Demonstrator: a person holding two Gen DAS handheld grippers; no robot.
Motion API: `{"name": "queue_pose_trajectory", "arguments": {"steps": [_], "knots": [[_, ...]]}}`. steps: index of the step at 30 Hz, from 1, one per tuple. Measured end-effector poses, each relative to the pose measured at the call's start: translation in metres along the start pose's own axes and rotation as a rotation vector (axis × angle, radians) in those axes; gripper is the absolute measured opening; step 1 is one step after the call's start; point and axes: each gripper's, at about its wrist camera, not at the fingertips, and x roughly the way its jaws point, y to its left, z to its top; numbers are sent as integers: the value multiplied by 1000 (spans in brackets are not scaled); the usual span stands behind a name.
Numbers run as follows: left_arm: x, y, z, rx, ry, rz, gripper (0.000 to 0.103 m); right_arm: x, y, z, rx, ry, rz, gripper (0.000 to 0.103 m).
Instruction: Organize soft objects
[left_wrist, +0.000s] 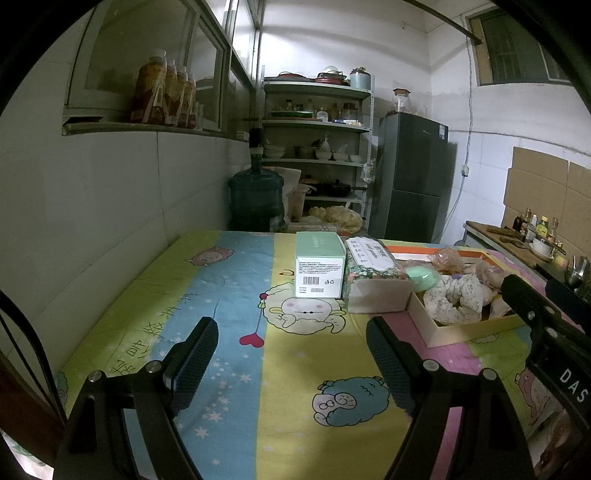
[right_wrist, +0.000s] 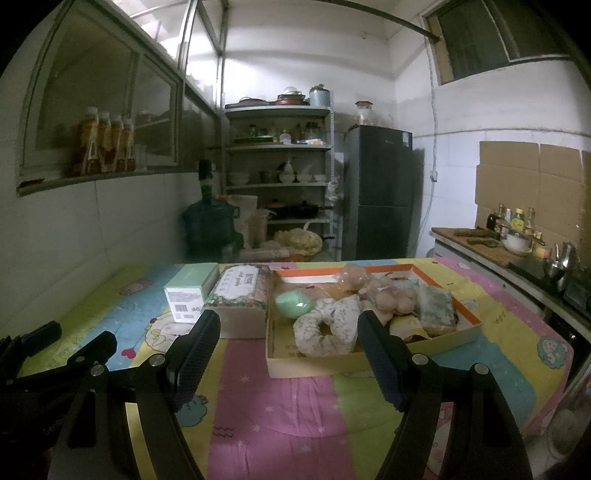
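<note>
Both claws wide open, nothing held. Right claw (right_wrist: 288, 354) hovering above surface (right_wrist: 273, 417), aimed forward and slightly down at shallow tray (right_wrist: 295, 365). Floral scrunchie (right_wrist: 327, 330) lying flat at tray's near edge, straight ahead of right claw, framed between its 2 fingers but apart from them; long axis roughly across the view. Green round item (right_wrist: 295, 303) and other soft items behind it. Left claw (left_wrist: 291, 365) over bare cloth; green box (left_wrist: 319, 269) and tissue pack (left_wrist: 373, 280) ahead, tray off to its right. Right hand judged nearer; short forward-down reach likely next.
</note>
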Motion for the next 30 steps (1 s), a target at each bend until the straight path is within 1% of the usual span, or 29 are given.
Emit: {"name": "queue_pose_trajectory", "arguments": {"steps": [30], "knots": [[-2,-2,1,8,0,-1,83,0,-2,0,10,-4,-1,78]]}}
